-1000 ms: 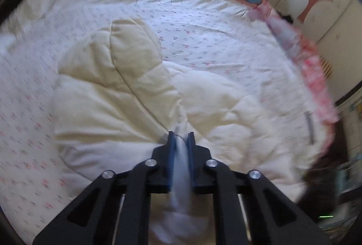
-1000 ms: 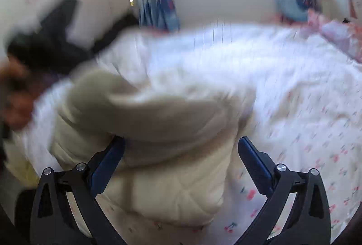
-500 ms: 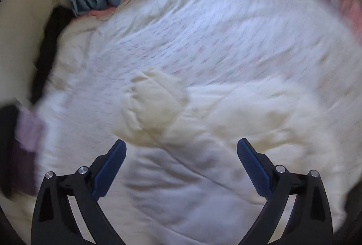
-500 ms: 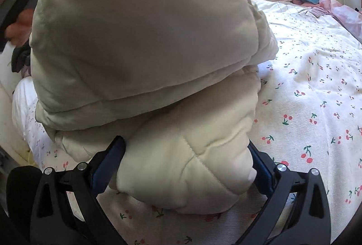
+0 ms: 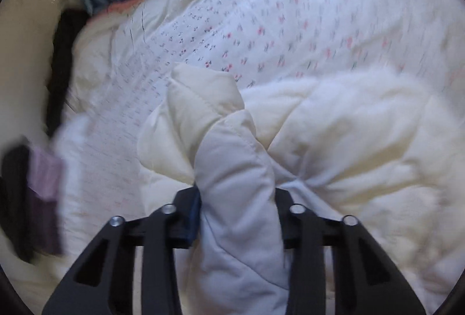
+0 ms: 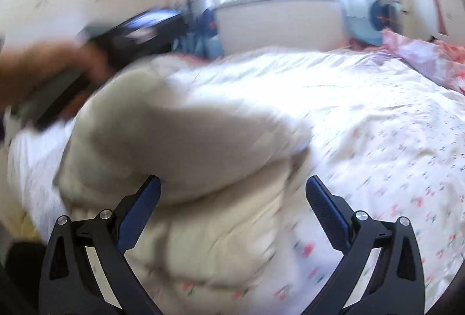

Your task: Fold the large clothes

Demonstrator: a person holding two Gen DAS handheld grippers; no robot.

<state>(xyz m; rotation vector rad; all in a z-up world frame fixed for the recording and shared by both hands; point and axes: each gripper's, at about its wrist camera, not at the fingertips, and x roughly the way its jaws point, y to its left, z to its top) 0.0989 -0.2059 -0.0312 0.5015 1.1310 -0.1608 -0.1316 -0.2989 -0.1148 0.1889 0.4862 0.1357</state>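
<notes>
A cream quilted puffer jacket [image 5: 334, 140] lies bunched on the cherry-print bed cover [image 5: 261, 24]. In the left wrist view my left gripper [image 5: 238, 198] is closing on a thick padded fold [image 5: 235, 169] of the jacket. The fold fills the gap and both pads press into it. In the right wrist view the jacket [image 6: 189, 146] is a blurred mound just ahead. My right gripper [image 6: 234, 187] stands open at the mound's near edge, and its pads hold nothing. A person's hand [image 6: 43, 73] with the left gripper shows at the upper left.
The bed cover [image 6: 377, 140] stretches right and back to a blue pillow [image 6: 369, 15] and pink bedding [image 6: 421, 59] by the window wall. Dark clothing [image 5: 62, 67] and a purple item [image 5: 43, 184] hang at the bed's left edge.
The left gripper let go of a thin bit of jacket, opened wide, swung over and closed on a thick fold. The right gripper drew back from the jacket, still open.
</notes>
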